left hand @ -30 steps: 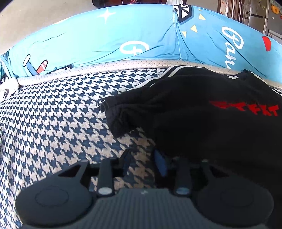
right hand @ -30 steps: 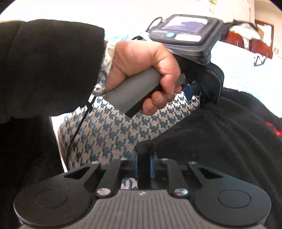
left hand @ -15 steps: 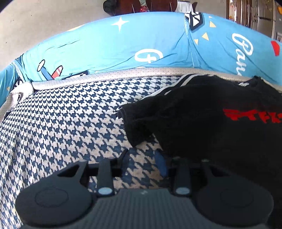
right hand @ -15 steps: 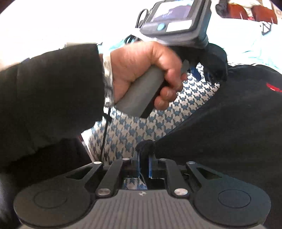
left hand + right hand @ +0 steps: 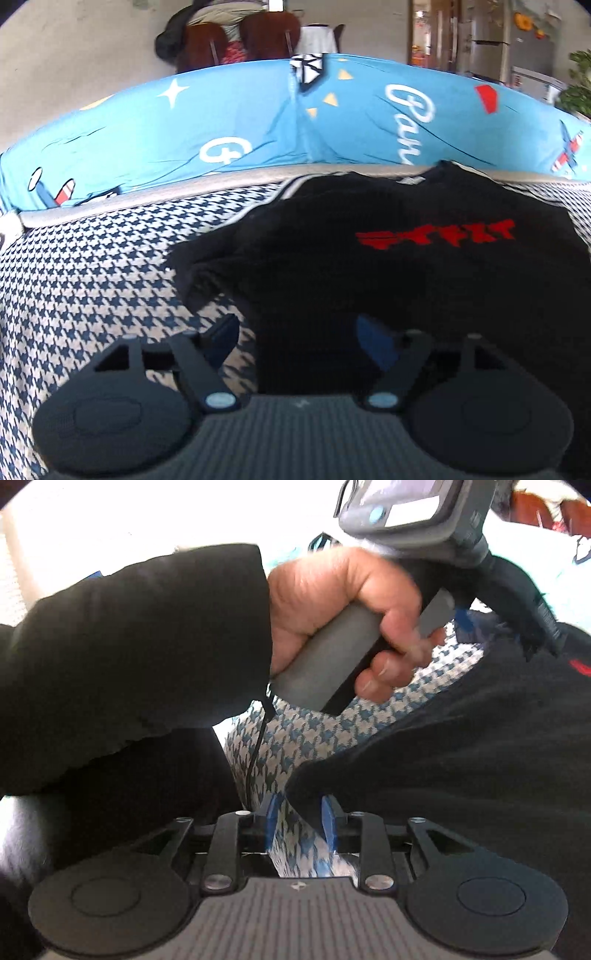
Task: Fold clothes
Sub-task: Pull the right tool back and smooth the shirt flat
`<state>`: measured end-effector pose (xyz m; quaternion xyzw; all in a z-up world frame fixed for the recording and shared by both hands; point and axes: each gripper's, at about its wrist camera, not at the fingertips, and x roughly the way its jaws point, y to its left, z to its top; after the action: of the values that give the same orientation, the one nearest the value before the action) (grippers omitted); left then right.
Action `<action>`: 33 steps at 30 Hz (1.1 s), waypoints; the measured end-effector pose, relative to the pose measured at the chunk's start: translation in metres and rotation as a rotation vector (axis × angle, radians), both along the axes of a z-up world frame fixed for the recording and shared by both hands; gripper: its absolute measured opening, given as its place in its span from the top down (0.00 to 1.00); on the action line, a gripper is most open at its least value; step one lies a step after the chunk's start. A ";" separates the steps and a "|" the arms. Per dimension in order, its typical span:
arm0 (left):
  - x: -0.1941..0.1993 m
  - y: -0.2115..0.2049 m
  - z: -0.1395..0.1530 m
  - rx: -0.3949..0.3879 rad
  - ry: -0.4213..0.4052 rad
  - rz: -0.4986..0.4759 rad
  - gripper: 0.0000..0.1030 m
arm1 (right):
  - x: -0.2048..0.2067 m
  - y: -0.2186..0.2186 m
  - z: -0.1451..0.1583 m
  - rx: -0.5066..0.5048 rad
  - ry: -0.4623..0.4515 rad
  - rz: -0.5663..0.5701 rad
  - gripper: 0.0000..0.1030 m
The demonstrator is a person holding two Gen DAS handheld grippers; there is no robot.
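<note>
From the left wrist, the left gripper (image 5: 295, 332) hangs with its jaws spread wide over the near hem of the black shirt (image 5: 388, 266), which lies flat on the houndstooth cover (image 5: 92, 280) below a blue cushion (image 5: 258, 122).

From the right wrist, the right gripper (image 5: 297, 816) has its jaws parted, the shirt's corner (image 5: 306, 779) between them but not pinched. A hand (image 5: 340, 605) grips the other tool's handle.
</note>
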<state>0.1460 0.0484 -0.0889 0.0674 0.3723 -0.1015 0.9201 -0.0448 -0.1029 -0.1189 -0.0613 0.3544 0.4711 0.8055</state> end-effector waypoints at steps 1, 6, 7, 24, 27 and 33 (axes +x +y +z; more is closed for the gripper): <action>-0.003 -0.002 -0.001 0.001 0.002 -0.007 0.28 | -0.003 -0.005 0.002 0.000 -0.009 -0.010 0.74; -0.020 -0.003 -0.004 -0.048 0.036 -0.024 0.27 | -0.012 -0.037 0.004 0.004 -0.002 -0.169 0.73; -0.023 -0.004 -0.004 -0.054 0.038 -0.028 0.26 | -0.016 -0.044 0.006 0.006 0.002 -0.205 0.73; -0.070 -0.030 -0.015 -0.105 0.069 -0.079 0.17 | -0.040 -0.120 0.007 -0.042 -0.029 -0.699 0.61; -0.075 -0.030 -0.016 -0.121 0.077 -0.069 0.16 | -0.042 -0.124 0.011 -0.065 -0.067 -0.723 0.61; -0.090 -0.032 -0.018 -0.137 0.084 -0.067 0.13 | -0.050 -0.131 0.011 -0.132 -0.111 -0.741 0.61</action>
<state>0.0561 0.0162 -0.1067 0.0125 0.4003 -0.1603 0.9022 -0.0944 -0.2338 -0.1075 -0.0063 0.3378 0.1199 0.9335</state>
